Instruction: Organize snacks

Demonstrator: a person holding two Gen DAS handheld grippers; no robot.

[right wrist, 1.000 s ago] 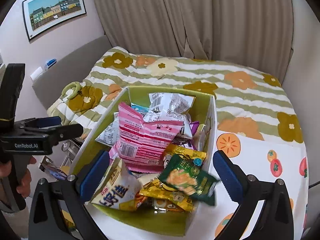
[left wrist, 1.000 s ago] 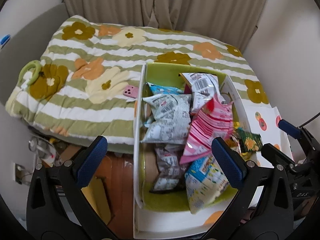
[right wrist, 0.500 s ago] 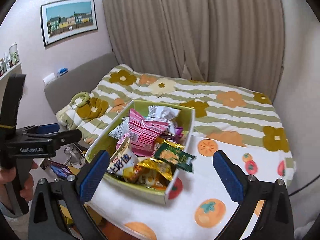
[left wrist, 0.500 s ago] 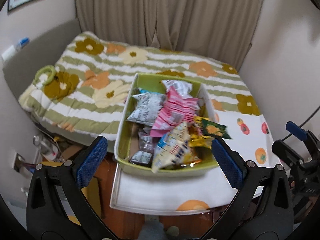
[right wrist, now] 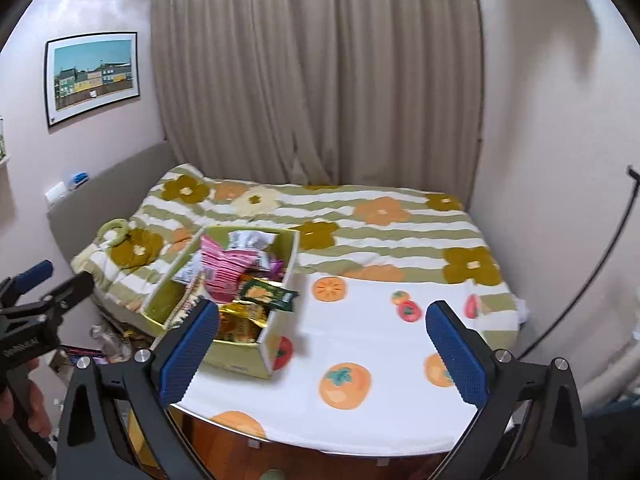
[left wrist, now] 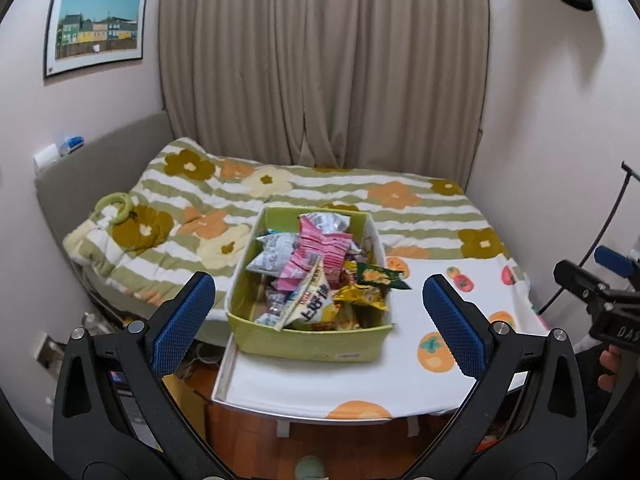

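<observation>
Left claw (left wrist: 319, 312), right claw (right wrist: 322, 350) spread, empty; box (left wrist: 308, 340) lower packets hidden.

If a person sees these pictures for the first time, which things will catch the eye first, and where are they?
First, the green box crammed with bright snack packets, standing at the near left of a white cloth with orange fruit prints; a pink packet sticks up from the pile. Behind it lies the striped flower blanket on the bed. In the foreground the left gripper and right gripper frame the scene, jaws wide apart, holding nothing.
</observation>
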